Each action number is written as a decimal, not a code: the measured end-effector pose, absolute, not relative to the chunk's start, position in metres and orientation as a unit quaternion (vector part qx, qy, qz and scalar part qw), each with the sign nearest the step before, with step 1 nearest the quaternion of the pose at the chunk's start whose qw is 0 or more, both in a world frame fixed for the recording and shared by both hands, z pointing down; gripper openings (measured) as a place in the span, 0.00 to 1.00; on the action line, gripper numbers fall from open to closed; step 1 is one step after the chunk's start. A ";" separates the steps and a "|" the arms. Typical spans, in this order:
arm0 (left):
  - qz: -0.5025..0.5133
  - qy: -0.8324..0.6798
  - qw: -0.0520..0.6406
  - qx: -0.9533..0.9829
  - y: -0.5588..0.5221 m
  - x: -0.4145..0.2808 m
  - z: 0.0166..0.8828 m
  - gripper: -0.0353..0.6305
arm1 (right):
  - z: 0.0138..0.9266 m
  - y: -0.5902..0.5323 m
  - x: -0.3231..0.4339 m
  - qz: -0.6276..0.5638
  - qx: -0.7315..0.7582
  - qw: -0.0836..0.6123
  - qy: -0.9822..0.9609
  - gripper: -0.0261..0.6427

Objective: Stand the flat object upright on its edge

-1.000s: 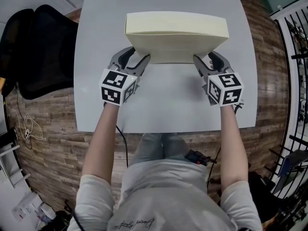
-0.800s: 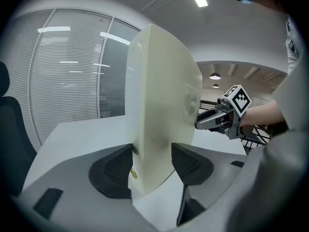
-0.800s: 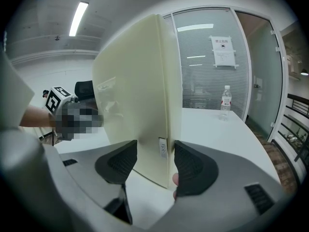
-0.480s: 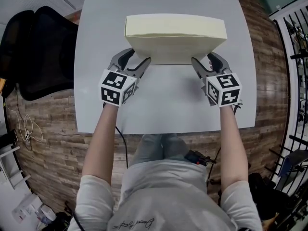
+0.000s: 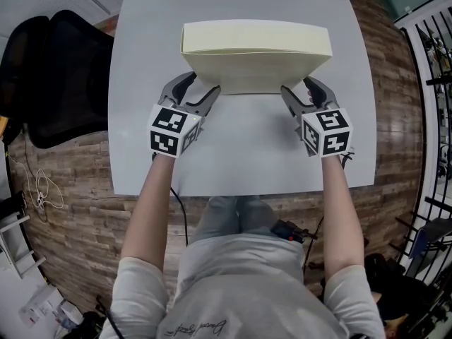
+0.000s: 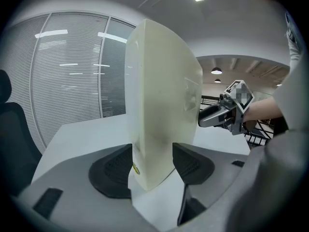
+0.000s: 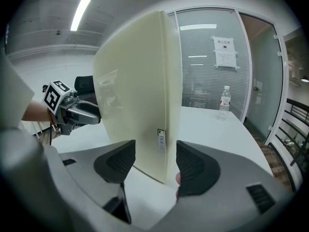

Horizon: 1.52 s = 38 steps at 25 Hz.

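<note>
Flat object (image 5: 254, 48): cream, panel-like, standing upright on its long edge on the grey bench (image 5: 240, 154), broad face toward the person. The head view looks down onto its top edge. Where the bottom corners meet the bench is partly hidden behind the two grippers.

Left gripper (image 5: 201, 82): straddles the object's lower left corner. In its own view the fingers (image 6: 113, 170) are released and have just been opening. There is a clear gap at the right pad. The left pad sits so close to the face that touch or gap cannot be told. No clamping.

Right gripper (image 5: 298, 85): straddles the lower right corner. Fingers (image 7: 195, 168) are released and have just been opening, with a gap on each side of the object's narrow end. A small label (image 7: 161, 140) sits on that end, its print too small to read.

Bottle (image 7: 224, 103): at the far end of the bench, well apart from the object, cut off by the top edge in the head view.

Black chair (image 5: 63, 69): left of the bench, cut off at the frame's edge.
</note>
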<state>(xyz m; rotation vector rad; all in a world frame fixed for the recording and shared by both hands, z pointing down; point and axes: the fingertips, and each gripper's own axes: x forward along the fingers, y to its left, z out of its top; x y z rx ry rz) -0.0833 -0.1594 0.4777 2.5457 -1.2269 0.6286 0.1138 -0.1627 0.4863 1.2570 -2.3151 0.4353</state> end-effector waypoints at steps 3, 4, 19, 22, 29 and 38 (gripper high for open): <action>0.215 -0.420 0.124 0.873 -0.158 -0.083 0.478 0.46 | 0.486 -0.162 0.114 0.159 0.457 0.233 -0.843 0.43; 0.216 -0.420 0.124 0.872 -0.158 -0.083 0.478 0.46 | 0.486 -0.162 0.114 0.159 0.457 0.233 -0.843 0.43; 0.222 -0.418 0.137 0.870 -0.147 -0.087 0.477 0.46 | 0.490 -0.142 0.117 0.165 0.452 0.243 -0.842 0.43; 0.219 -0.423 0.139 0.868 -0.142 -0.088 0.476 0.46 | 0.489 -0.136 0.118 0.164 0.454 0.242 -0.842 0.43; 0.216 -0.423 0.139 0.869 -0.117 -0.085 0.471 0.42 | 0.485 -0.115 0.117 0.158 0.457 0.240 -0.842 0.41; 0.192 -0.416 0.154 0.875 -0.099 -0.072 0.458 0.28 | 0.470 -0.089 0.105 0.159 0.457 0.224 -0.846 0.29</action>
